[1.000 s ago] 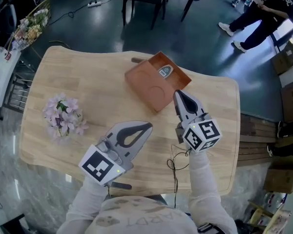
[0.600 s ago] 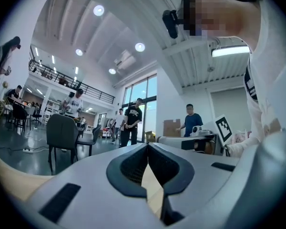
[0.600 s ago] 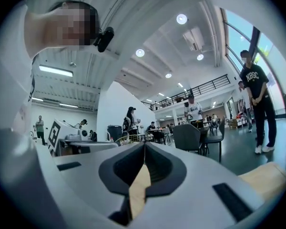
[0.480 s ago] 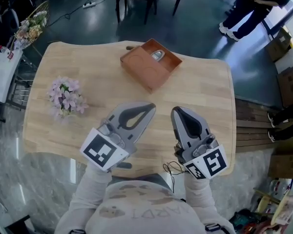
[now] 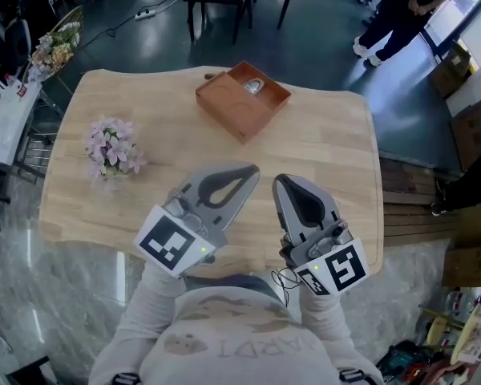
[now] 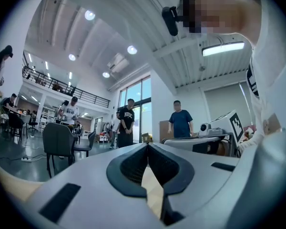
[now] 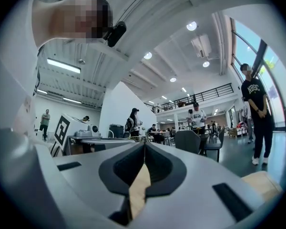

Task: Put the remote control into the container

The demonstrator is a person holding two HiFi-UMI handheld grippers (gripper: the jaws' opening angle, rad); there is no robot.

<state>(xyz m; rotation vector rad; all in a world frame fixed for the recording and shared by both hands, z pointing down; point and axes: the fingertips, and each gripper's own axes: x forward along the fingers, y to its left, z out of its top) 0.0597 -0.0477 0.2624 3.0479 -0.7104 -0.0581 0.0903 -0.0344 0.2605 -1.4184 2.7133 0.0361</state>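
Two grippers hover side by side over the near half of the pale wooden surface, a rounded-cornered slab with wide bare grain open all around them. Near its left edge sits a small bunch of pink-lilac flowers, well apart from everything else. The left gripper, smooth grey plastic tapering to a point, has its jaws pressed together with nothing between them. Beyond it, close to the far edge, a low-walled reddish-brown container stands turned at an angle. The remote control, a small rounded grey piece, lies inside its far part. The right gripper, just beside the left one, is likewise closed and empty.
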